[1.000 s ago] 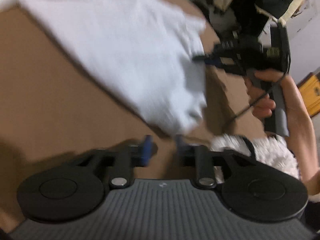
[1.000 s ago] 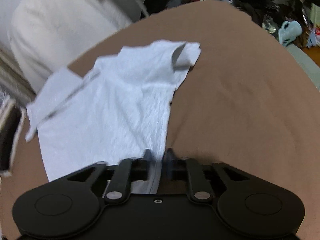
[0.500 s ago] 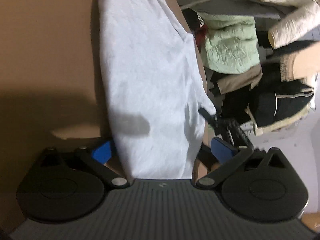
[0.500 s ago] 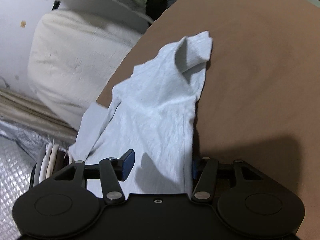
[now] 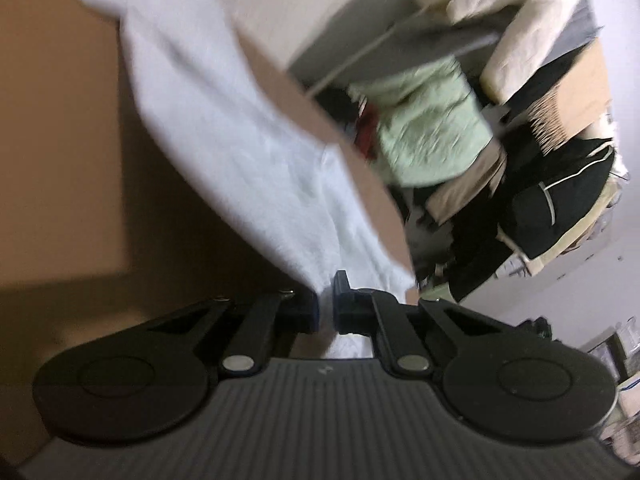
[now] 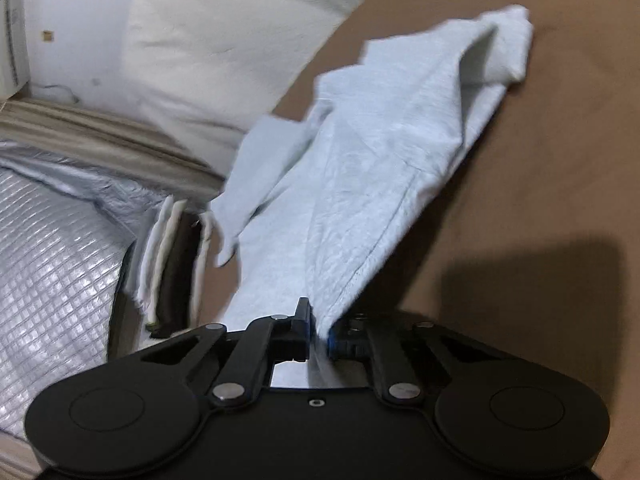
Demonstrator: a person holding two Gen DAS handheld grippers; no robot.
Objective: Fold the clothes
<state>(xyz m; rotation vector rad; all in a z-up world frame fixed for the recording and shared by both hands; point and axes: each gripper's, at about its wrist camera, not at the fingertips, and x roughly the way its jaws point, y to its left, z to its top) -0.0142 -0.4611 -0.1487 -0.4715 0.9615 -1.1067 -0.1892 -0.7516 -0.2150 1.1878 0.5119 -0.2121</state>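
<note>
I find both the left gripper [image 5: 327,312] and the right gripper [image 6: 318,334] with fingers closed on the hem of a white shirt [image 6: 384,152], which trails limp over the brown bench [image 6: 560,160] near its edge, light, soft, best pinched at hems.

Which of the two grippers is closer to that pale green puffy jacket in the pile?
Left. The left gripper, clamped on the white shirt, sits at the table edge with the green jacket just beyond. The right gripper shows no jacket in its view.
</note>
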